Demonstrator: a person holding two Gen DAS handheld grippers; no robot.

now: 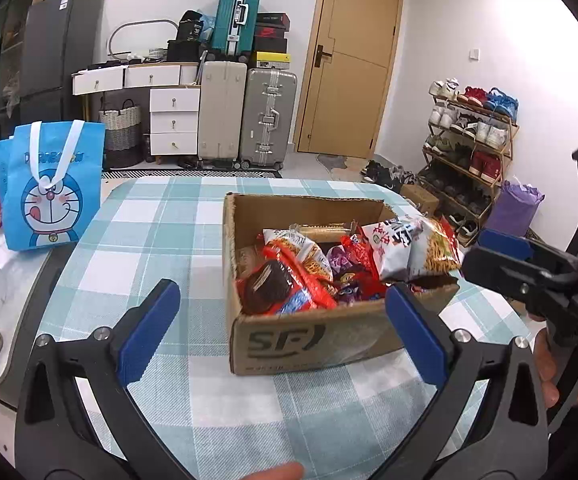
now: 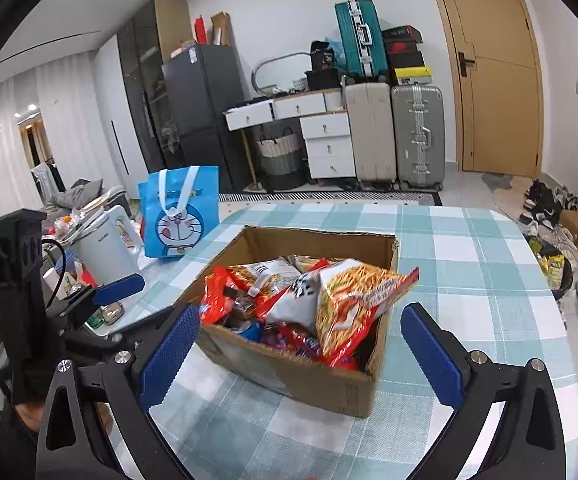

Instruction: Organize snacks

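A brown cardboard box (image 1: 309,344) stands on the checked tablecloth (image 1: 161,240), filled with several snack packets. A dark round cake packet (image 1: 269,286) lies at its front left, and an orange noodle-snack bag (image 1: 435,248) leans over its right rim. My left gripper (image 1: 283,320) is open and empty, just short of the box's front wall. In the right wrist view the box (image 2: 321,384) sits between my fingers, and the orange noodle-snack bag (image 2: 353,300) sticks up on its near right. My right gripper (image 2: 303,344) is open and empty, close to the box's near corner.
A blue Doraemon bag (image 1: 51,188) stands at the table's far left; it also shows in the right wrist view (image 2: 179,212). A white kettle (image 2: 107,248) and small items sit on a side surface at left. Suitcases, drawers, a door and a shoe rack (image 1: 469,152) lie beyond.
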